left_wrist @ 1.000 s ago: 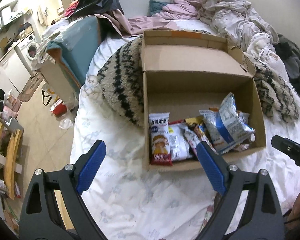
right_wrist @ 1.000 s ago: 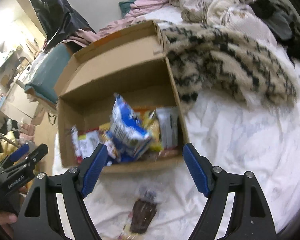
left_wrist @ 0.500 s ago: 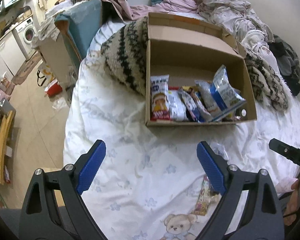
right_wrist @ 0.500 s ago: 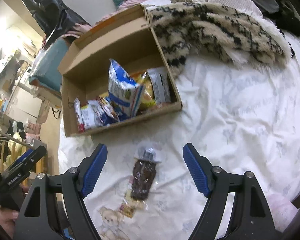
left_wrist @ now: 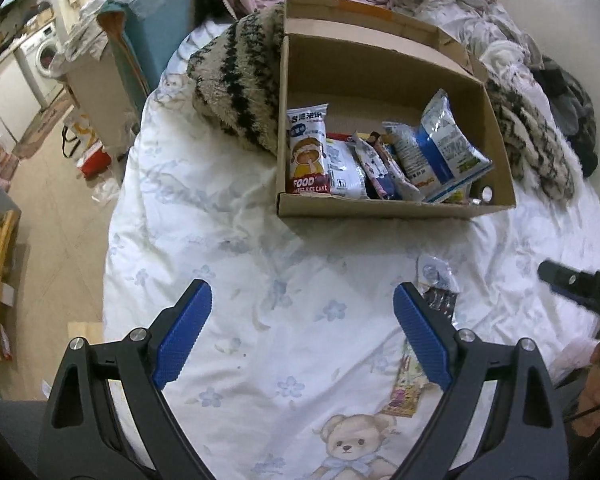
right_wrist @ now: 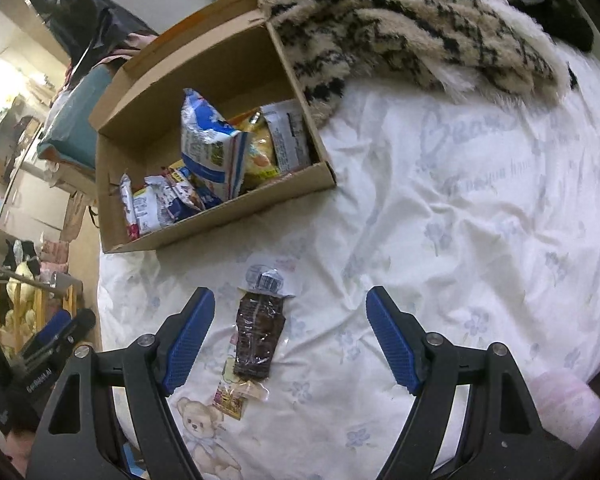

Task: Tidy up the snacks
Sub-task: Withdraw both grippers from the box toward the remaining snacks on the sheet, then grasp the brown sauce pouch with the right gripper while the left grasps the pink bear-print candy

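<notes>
**Two open grippers above one stray snack on the bed**

The right gripper had its two ribbed blue fingers spread wide and held nothing; between them, nearer the left finger, one dark brown snack in clear crinkled wrap lay flat on the bedsheet. The left gripper was equally wide apart and empty above the white, flower-printed cotton. Beyond both sat one shallow rectangular cardboard box with its flap up, holding several glossy packets leaning in a row, among them one red-and-white rice cake pack and one puffy blue-and-white bag. One fuzzy cream-and-black blanket touched the box
</notes>
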The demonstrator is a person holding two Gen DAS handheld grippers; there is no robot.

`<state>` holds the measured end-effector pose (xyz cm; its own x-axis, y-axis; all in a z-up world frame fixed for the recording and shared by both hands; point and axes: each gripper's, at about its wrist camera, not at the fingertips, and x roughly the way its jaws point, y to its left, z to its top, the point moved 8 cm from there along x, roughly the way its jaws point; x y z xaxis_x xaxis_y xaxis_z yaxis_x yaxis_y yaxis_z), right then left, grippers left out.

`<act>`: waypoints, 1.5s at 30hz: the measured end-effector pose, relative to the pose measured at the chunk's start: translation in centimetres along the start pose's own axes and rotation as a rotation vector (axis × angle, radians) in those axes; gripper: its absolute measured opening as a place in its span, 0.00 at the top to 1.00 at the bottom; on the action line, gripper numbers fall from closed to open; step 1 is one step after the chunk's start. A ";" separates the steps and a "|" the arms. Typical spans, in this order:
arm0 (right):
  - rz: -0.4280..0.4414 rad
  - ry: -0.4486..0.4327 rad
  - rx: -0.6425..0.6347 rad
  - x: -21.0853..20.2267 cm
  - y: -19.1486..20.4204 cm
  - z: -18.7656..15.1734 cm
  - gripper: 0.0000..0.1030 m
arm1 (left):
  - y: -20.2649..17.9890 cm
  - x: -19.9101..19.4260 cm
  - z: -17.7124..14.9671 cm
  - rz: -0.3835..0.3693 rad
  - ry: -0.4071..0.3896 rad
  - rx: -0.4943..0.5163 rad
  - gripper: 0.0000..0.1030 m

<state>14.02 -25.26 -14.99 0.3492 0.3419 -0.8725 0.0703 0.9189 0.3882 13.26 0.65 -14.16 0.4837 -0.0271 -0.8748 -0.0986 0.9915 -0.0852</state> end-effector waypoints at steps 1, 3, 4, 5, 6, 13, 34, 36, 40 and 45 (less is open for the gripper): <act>0.000 0.006 0.008 0.1 -0.1 0.0 0.22 | 0.2 0.1 0.0 -0.006 0.003 -0.017 0.12; 0.004 0.020 0.029 0.5 -0.4 -0.1 0.22 | 0.6 0.4 -0.3 -0.009 0.021 -0.037 0.12; 0.007 0.033 0.039 0.9 -0.6 -0.3 0.22 | 0.8 0.6 -0.5 -0.007 0.035 -0.043 0.12; 0.006 0.048 0.050 1.3 -0.7 -0.4 0.22 | 1.0 0.9 -0.7 -0.004 0.050 -0.049 0.12; 0.003 0.059 0.058 1.6 -0.8 -0.6 0.22 | 1.2 1.1 -0.9 0.000 0.060 -0.053 0.12; 0.046 0.238 0.087 7.0 1.0 -3.2 0.22 | 0.9 1.5 -1.1 0.000 0.080 -0.052 0.12; -0.154 0.224 -0.047 11.8 4.4 -6.3 0.42 | -0.4 1.1 -1.2 -0.049 0.106 -0.060 0.12; -0.106 0.242 -0.017 11.0 3.9 -6.1 0.42 | -0.5 0.9 -1.2 -0.048 0.101 -0.055 0.12; -0.083 0.254 0.001 9.4 2.7 -5.6 0.42 | -0.6 1.0 -1.4 -0.035 0.100 -0.040 0.12; -0.041 0.239 0.017 6.9 1.5 -4.5 0.42 | -1.6 2.3 -2.6 -0.019 0.137 0.008 0.12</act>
<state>12.37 -20.59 -21.76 0.1152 0.3433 -0.9321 0.0964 0.9301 0.3544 12.27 -1.29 -17.32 0.3621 -0.0627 -0.9300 -0.0830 0.9916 -0.0991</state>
